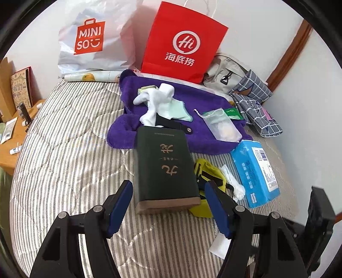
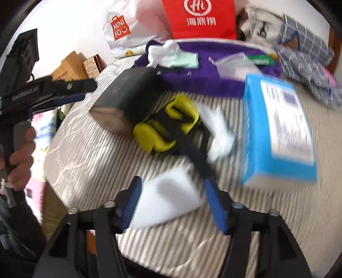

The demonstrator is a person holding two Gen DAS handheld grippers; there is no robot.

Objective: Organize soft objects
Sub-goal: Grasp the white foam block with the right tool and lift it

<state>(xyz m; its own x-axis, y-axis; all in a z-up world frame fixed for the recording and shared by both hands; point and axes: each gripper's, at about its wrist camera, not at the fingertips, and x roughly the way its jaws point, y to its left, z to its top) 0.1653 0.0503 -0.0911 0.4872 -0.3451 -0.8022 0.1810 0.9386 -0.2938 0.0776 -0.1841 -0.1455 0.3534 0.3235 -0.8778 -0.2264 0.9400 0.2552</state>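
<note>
The right wrist view is smeared by motion: the print on the blue tissue pack (image 2: 277, 130) at 3 o'clock is unreadable. The red bag (image 2: 201, 19) at 12 o'clock is cut off by the top edge. The book (image 1: 164, 169) hides part of the yellow pouch (image 1: 208, 171).

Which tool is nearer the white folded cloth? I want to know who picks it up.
Right. The right tool straddles the white folded cloth, open. The left tool sits open in front of the dark green book, beside it.
</note>
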